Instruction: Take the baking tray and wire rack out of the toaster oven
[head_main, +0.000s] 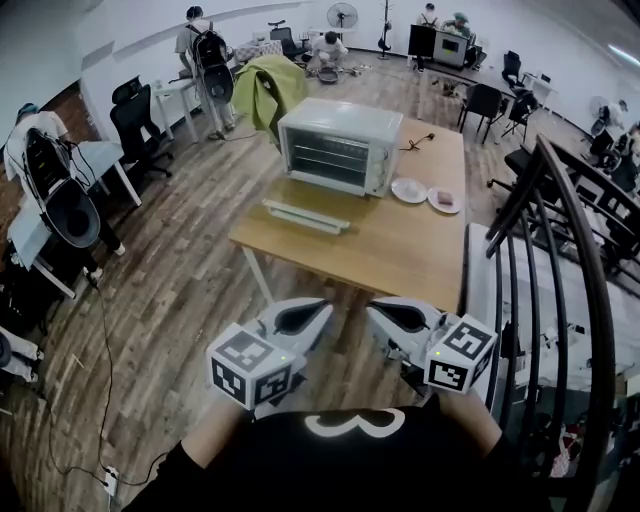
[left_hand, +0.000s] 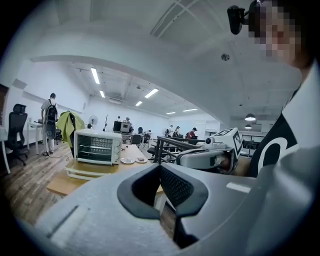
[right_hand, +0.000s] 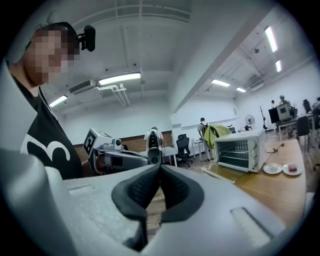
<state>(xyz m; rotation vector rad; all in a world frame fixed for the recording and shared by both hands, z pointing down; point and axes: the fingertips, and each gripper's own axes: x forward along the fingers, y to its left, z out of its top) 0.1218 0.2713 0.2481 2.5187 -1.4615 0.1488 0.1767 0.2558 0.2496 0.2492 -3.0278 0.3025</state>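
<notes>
The white toaster oven (head_main: 340, 145) stands at the far end of a wooden table (head_main: 400, 250), its front towards me. Wire shelves (head_main: 325, 158) show behind its glass; I cannot pick out a baking tray inside. A flat pale piece (head_main: 305, 215) lies right in front of the oven, either a tray or the folded-down door. My left gripper (head_main: 322, 308) and right gripper (head_main: 374, 310) are held close to my chest, well short of the table, tips nearly facing. Both are shut with nothing between the jaws, as seen at the left gripper (left_hand: 160, 167) and the right gripper (right_hand: 160, 167).
Two small plates (head_main: 408, 190) (head_main: 444, 200) sit to the right of the oven. A dark stair railing (head_main: 560, 250) runs along the table's right side. A green jacket (head_main: 268, 90) hangs over a chair behind the oven. People, desks and office chairs stand around the room.
</notes>
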